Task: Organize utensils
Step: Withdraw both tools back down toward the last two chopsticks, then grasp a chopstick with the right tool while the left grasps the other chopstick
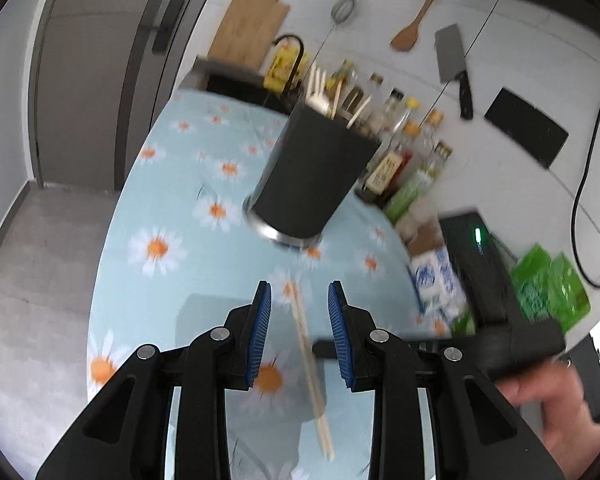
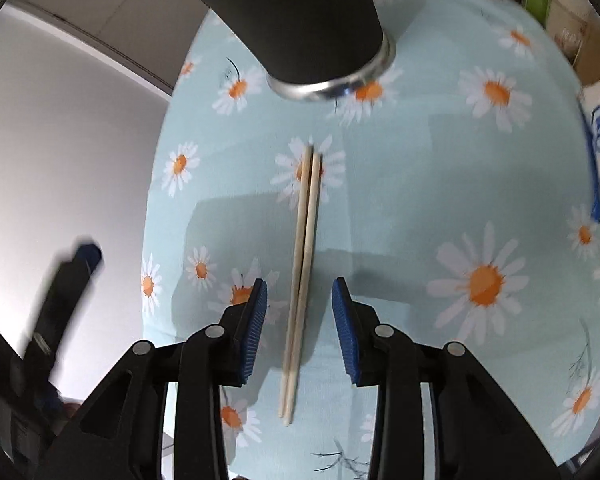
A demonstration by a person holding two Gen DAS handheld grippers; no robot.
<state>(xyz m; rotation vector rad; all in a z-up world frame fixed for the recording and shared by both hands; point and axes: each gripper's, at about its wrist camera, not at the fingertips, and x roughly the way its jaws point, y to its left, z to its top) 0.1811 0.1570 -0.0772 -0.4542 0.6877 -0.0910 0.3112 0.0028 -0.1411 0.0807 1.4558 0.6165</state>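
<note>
Wooden spatula [image 1: 409, 28] — left view only

No legible text, bottle labels [image 1: 384, 174] and carton print [image 1: 434, 280] blurred

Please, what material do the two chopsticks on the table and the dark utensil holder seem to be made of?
The chopsticks look like pale wood or bamboo: matte, light tan, no shine. The utensil holder has a matte black body, plastic or coated metal, I cannot tell which; the shiny silver ring at its base reflects light like polished metal.

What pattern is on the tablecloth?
White daisies with orange centres on the pale blue tablecloth, clearest in the right wrist view.
</note>
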